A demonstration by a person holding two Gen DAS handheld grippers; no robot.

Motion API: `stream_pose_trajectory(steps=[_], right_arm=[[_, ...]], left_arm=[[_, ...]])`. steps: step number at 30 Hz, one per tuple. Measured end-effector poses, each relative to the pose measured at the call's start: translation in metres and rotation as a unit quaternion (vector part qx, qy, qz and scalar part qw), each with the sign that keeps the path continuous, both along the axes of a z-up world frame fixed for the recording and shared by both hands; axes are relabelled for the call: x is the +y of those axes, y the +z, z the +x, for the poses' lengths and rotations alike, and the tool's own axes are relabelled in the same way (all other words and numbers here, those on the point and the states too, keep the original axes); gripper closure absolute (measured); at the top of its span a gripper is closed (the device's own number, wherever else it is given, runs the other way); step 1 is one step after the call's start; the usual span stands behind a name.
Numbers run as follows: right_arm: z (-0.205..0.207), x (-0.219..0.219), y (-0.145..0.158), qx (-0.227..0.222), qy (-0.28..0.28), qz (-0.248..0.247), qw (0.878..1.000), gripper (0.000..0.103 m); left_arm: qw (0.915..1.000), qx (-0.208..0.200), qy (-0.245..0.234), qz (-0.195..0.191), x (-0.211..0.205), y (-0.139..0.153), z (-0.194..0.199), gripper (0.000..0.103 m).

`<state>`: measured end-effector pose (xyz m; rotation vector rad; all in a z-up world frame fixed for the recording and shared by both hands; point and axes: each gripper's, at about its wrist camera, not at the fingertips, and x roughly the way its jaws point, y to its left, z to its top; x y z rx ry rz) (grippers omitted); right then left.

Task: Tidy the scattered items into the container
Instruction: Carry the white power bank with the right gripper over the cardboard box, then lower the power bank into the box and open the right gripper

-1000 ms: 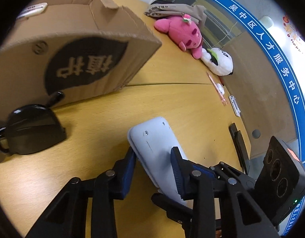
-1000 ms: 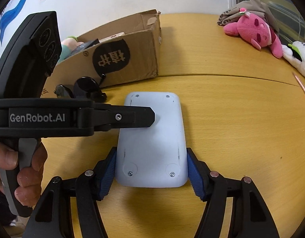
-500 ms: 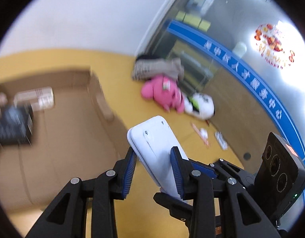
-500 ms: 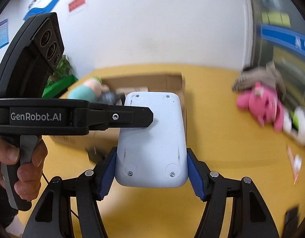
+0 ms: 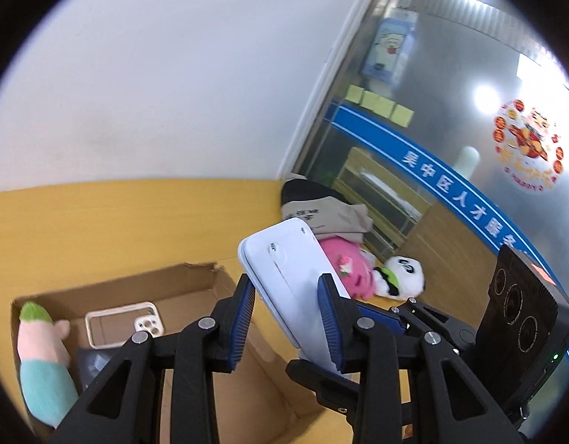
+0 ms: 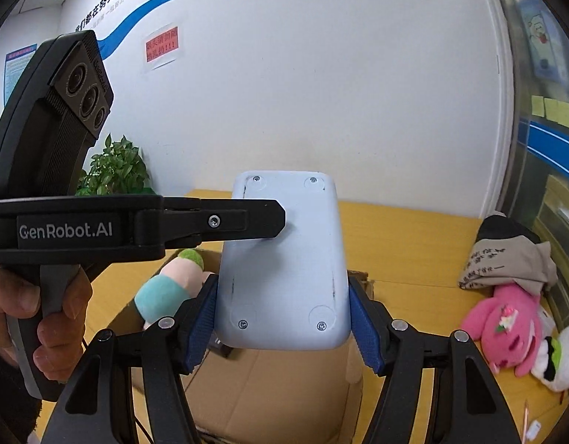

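Observation:
Both grippers hold one white flat plastic device (image 6: 284, 270), also seen in the left wrist view (image 5: 291, 288), in the air above the open cardboard box (image 5: 210, 285). My right gripper (image 6: 284, 322) clamps its two long edges near the lower end. My left gripper (image 5: 286, 318) pinches its flat faces from the side; its finger (image 6: 247, 220) crosses the device in the right wrist view. The box (image 6: 284, 388) holds a pink and teal plush (image 5: 40, 362), a phone case (image 5: 121, 323) and a dark item.
On the yellow table to the right lie a pink plush (image 6: 506, 329), a panda plush (image 6: 558, 359) and a folded beige cloth (image 6: 506, 259). A pen (image 6: 526, 418) lies near the front right. A white wall and a potted plant (image 6: 114, 170) stand behind.
Both grippers have lifted the white device off the table and carried it up over the open box. The sunglasses on the table have left the view.

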<state>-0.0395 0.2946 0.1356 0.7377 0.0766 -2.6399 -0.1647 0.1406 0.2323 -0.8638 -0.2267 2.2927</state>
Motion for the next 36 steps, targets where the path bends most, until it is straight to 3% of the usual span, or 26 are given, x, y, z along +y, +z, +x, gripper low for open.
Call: stream_pose_trajectory(steps=[9,15,24,31,36], right_arm=[[-0.106,-0.018,-0.040,-0.074,-0.001,-0.002,0.997,0.033],[-0.161,-0.017,-0.096,-0.132,-0.011,0.003,0.991,0.033],[-0.207,-0.014,-0.199,-0.249,-0.040,-0.002,0.968,0.033],[-0.214,-0.015,-0.222,-0.280,-0.059,0.042,0.957,0.033],[-0.214,-0.024,-0.223,-0.279,-0.050,0.058,0.957,0.032]], left_arm=[[0.9970,-0.075,0.014,-0.012,-0.007,-0.059,-0.097,0.070],[0.9897,-0.142,0.009,-0.013,-0.004,-0.127,-0.150,0.071],[0.9710,-0.236,0.011,-0.035,0.007,-0.226,-0.177,0.071],[0.9655,-0.258,0.011,-0.035,0.017,-0.248,-0.182,0.067],[0.9626,-0.260,0.037,-0.067,0.013,-0.247,-0.179,0.061]])
